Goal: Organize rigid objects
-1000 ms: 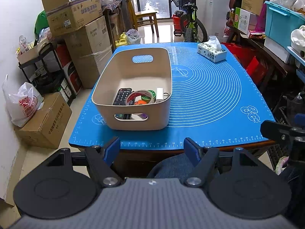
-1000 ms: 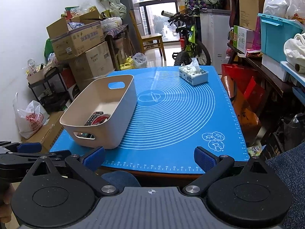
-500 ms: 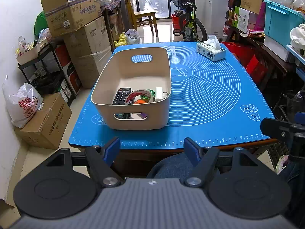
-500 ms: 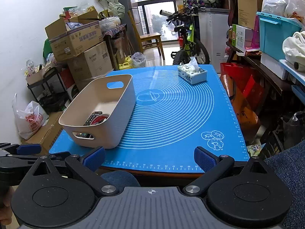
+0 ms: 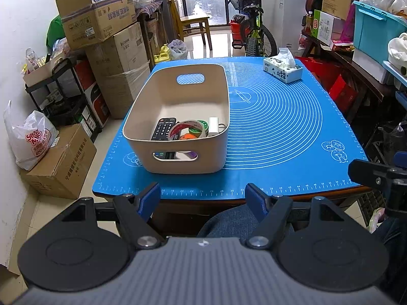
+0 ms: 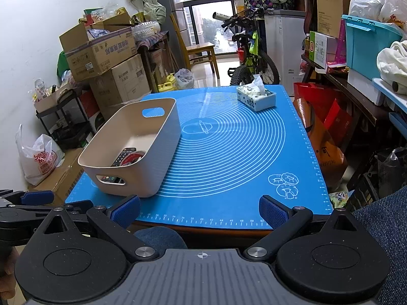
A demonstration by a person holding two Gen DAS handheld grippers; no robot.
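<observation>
Cluttered storage fills the room around the surface (image 5: 318,190), which carries a blue mat (image 5: 279,127) printed with white rings. Taking the beige bin (image 5: 178,162) as the landmark: it stands on the mat's near left part, its long side running away from the viewer, with a handle slot in each end wall. A tissue box (image 5: 282,70) sits well beyond the bin and to its right, near the mat's far edge. Cardboard boxes (image 5: 101,25) are stacked on the floor left of the bin, and a bicycle (image 5: 254,33) stands behind it.

Inside the bin, gathered at its near end, lie a black remote control (image 5: 162,132) against the left side, a roll of tape (image 5: 187,131) beside it at the middle, and a white adapter (image 5: 213,125) at the right wall.

Both tools hang short of the surface's near edge, over the person's denim-clad knee (image 5: 229,222). The left hand-held gripper (image 5: 203,198) is directly in front of the bin, apart from it, jaws spread wide with nothing between them. The right hand-held gripper (image 6: 201,211) sits nearer than the bin and to its right, jaws likewise wide and empty.
</observation>
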